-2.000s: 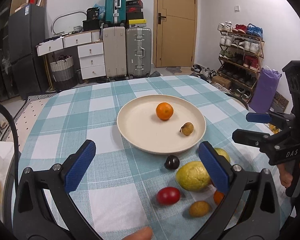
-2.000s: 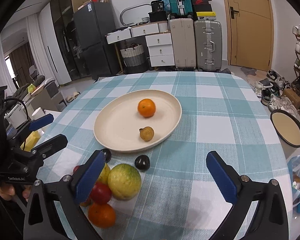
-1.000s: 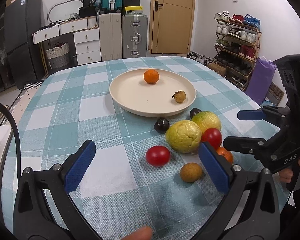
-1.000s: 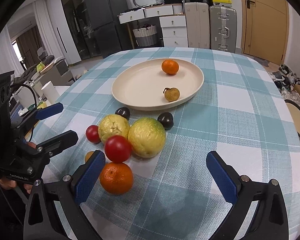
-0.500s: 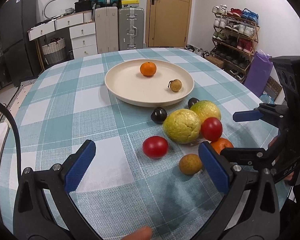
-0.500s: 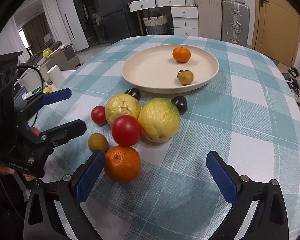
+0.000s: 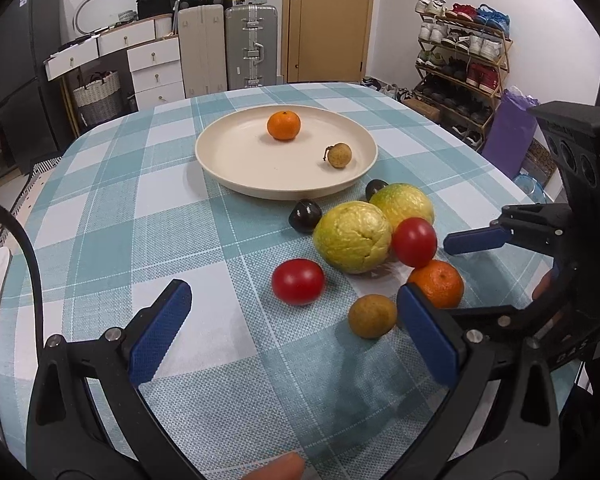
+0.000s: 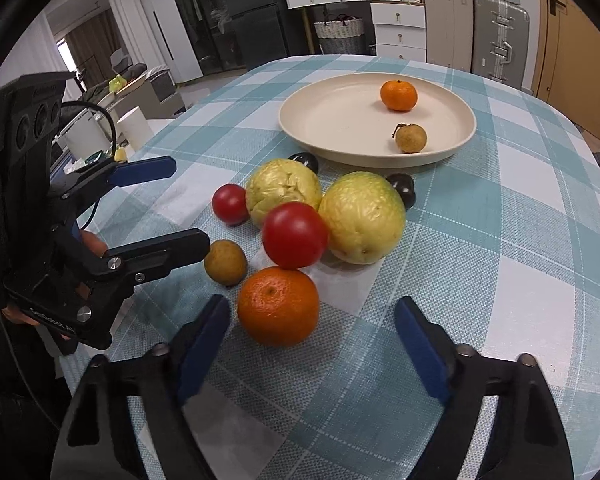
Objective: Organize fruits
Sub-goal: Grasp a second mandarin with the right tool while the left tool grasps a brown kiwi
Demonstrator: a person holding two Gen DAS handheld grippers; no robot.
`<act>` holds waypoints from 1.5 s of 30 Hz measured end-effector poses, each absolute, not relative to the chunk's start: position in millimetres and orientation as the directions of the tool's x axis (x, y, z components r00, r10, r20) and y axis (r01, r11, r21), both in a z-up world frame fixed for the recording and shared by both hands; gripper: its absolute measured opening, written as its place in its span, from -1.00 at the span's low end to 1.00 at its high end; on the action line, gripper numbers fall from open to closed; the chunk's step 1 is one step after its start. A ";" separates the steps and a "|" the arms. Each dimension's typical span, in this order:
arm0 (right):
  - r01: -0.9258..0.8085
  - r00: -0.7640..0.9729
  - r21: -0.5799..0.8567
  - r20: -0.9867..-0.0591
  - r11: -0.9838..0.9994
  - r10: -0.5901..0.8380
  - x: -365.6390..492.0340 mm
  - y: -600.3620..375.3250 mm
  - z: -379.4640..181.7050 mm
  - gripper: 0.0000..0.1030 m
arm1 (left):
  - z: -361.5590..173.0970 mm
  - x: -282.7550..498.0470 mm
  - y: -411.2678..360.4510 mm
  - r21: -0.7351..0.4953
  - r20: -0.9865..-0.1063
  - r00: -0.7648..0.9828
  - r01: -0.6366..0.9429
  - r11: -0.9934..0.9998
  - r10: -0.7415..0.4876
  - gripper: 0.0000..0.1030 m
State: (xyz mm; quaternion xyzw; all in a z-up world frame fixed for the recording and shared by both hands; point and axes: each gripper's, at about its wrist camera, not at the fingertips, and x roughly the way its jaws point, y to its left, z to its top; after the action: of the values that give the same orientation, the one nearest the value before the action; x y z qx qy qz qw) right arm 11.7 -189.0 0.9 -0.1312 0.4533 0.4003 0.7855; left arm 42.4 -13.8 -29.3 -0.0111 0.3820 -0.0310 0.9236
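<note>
— Between my right fingers, what lies there?

— My right gripper (image 8: pixel 312 344) stands wide apart and empty; the loose orange (image 8: pixel 278 306) sits just ahead of the gap, nearer my left-hand pad, not touching either. My left gripper (image 7: pixel 296 334) is spread just as wide, holding nothing, with the brown longan (image 7: pixel 372 316) just inside its right pad and a red tomato (image 7: pixel 298 281) beyond the gap.

— And further out?

— The second tomato (image 8: pixel 295 235) rests above the orange, against two yellow-green citrus (image 8: pixel 362 218). The right view shows that tomato leaning on both; the left view shows it beside the nearer citrus only.

— The dark fruits?

— Two dark plums (image 7: pixel 305 216) lie between the citrus and the plate (image 7: pixel 220 160). From the right camera one of them is half hidden behind a citrus; the left camera shows it whole.

— On the plate?

— A small orange (image 7: pixel 284 125) and a longan with a stem (image 7: pixel 339 155), well apart. All on the checked tablecloth (image 8: pixel 520 220).

— Anything else?

— Only the left view shows the shoe rack (image 7: pixel 460 52); only the right shows the dark fridge (image 8: pixel 252 12).
</note>
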 end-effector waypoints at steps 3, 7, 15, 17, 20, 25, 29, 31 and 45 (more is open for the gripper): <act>-0.755 0.254 0.174 -0.812 0.632 0.526 10.7 -189.1 1.7 0.51 | -30.5 43.6 -16.3 -0.041 -0.716 0.695 0.057 0.998 -0.069 0.99; -0.771 0.228 0.206 -0.795 0.603 0.563 7.5 -190.7 4.4 0.39 | -32.2 43.9 -18.9 -0.042 -0.725 0.685 0.066 0.997 -0.076 0.99; -0.781 0.205 0.222 -0.792 0.584 0.575 4.8 -190.3 4.9 0.08 | -32.5 42.5 -26.4 -0.048 -0.734 0.670 0.116 0.992 -0.113 0.88; -0.785 0.208 0.216 -0.791 0.581 0.575 3.6 -189.4 5.1 0.05 | -34.6 43.8 -25.5 -0.059 -0.741 0.660 0.119 0.991 -0.123 0.82; -0.788 0.199 0.219 -0.793 0.576 0.575 3.2 -189.3 3.4 -0.16 | -37.2 44.7 -25.5 -0.062 -0.747 0.652 0.122 0.991 -0.127 0.78; -0.788 0.201 0.216 -0.795 0.576 0.573 1.9 -190.0 3.8 -0.21 | -37.5 44.8 -26.4 -0.071 -0.748 0.648 0.131 0.989 -0.140 0.78; -0.791 0.202 0.210 -0.797 0.575 0.570 2.9 -191.2 4.1 -0.22 | -39.9 46.0 -28.3 -0.078 -0.756 0.637 0.139 0.987 -0.150 0.78; -0.789 0.205 0.208 -0.798 0.579 0.566 4.6 -193.3 4.5 -0.22 | -40.1 45.7 -29.5 -0.082 -0.758 0.633 0.150 0.985 -0.159 0.77; -0.773 0.226 0.201 -0.799 0.602 0.557 11.8 -200.7 6.4 -0.22 | -49.7 44.6 -50.1 -0.093 -0.782 0.584 0.236 0.967 -0.218 -0.11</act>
State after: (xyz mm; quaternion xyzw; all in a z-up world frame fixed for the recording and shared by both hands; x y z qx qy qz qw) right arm 11.8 -200.7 6.4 -0.1198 0.4497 0.4296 0.7738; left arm 44.6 -50.1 -49.7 0.0107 0.4377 -0.1275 0.8900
